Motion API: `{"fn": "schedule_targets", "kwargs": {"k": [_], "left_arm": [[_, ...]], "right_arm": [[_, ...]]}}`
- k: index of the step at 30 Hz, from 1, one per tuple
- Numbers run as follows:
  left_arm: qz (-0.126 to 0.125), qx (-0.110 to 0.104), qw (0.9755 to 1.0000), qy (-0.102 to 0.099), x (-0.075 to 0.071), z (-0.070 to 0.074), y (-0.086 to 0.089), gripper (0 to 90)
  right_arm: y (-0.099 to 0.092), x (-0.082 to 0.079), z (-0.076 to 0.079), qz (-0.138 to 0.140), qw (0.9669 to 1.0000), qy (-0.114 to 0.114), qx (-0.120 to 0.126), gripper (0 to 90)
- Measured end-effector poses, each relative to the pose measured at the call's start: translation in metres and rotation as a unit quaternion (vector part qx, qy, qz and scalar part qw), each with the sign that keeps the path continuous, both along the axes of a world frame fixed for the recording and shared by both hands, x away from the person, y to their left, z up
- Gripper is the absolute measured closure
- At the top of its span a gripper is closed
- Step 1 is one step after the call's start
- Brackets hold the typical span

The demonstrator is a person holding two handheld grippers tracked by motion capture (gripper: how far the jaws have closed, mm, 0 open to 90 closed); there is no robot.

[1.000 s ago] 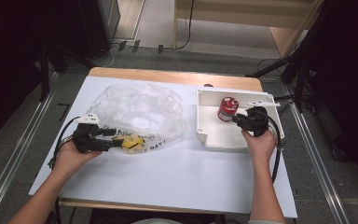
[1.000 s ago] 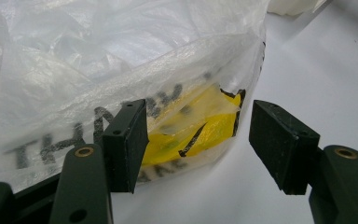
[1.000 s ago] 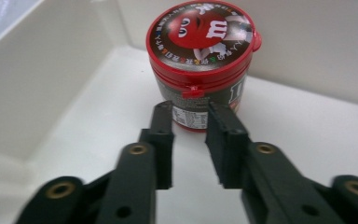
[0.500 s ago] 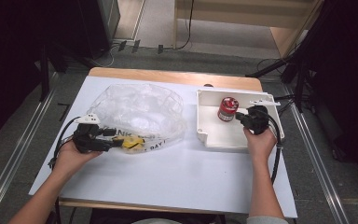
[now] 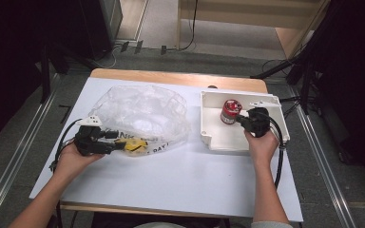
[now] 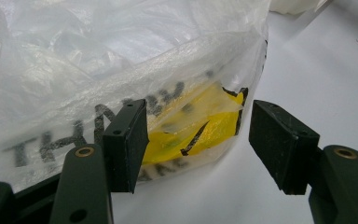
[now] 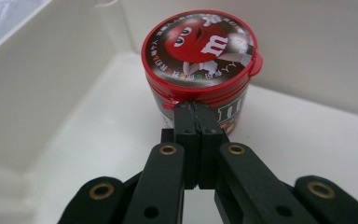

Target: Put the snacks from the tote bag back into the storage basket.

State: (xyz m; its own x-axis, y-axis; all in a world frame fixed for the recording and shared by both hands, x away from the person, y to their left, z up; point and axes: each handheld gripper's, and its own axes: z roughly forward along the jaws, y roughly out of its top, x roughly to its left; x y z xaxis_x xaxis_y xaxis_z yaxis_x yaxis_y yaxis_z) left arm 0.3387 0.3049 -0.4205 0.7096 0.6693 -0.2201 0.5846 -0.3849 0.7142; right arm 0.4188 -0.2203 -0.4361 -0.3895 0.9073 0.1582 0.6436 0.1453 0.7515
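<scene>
A clear plastic bag (image 5: 140, 111) with black lettering lies on the left half of the table, and a yellow item (image 5: 135, 145) sits inside its near edge. My left gripper (image 5: 119, 142) is open at that edge. Its jaws straddle the corner of the bag (image 6: 121, 56) that holds the yellow item (image 6: 214, 116). A red-lidded candy tub (image 5: 230, 110) stands upright in the white tray (image 5: 228, 138). My right gripper (image 5: 241, 119) is shut, and its tips (image 7: 196, 112) touch the tub (image 7: 198, 46) just under the lid rim.
The tray's walls (image 7: 42, 93) rise to the left of and behind the tub. White table surface (image 5: 180, 180) stretches between my two forearms. The table's wooden far edge (image 5: 171, 78) runs behind the bag and tray.
</scene>
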Motion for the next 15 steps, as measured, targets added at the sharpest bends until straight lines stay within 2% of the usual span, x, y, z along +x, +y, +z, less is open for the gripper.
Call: {"fn": "schedule_targets", "kwargs": {"k": [4, 8, 15], "left_arm": [[-0.001, 0.000, 1.0000, -0.001, 0.000, 0.000, -0.001, 38.3], [-0.002, 0.001, 1.0000, 0.000, 0.000, -0.001, -0.001, 38.3], [-0.001, 0.002, 1.0000, 0.001, 0.000, -0.001, -0.001, 38.3]], "right_arm": [[0.007, 0.000, 0.000, 0.011, 0.9999, 0.002, 0.005, 90.0], [0.016, 0.000, 0.001, 0.020, 0.9998, 0.000, -0.002, 90.0], [0.025, 0.003, 0.000, 0.023, 0.9997, 0.000, 0.001, 90.0]]}}
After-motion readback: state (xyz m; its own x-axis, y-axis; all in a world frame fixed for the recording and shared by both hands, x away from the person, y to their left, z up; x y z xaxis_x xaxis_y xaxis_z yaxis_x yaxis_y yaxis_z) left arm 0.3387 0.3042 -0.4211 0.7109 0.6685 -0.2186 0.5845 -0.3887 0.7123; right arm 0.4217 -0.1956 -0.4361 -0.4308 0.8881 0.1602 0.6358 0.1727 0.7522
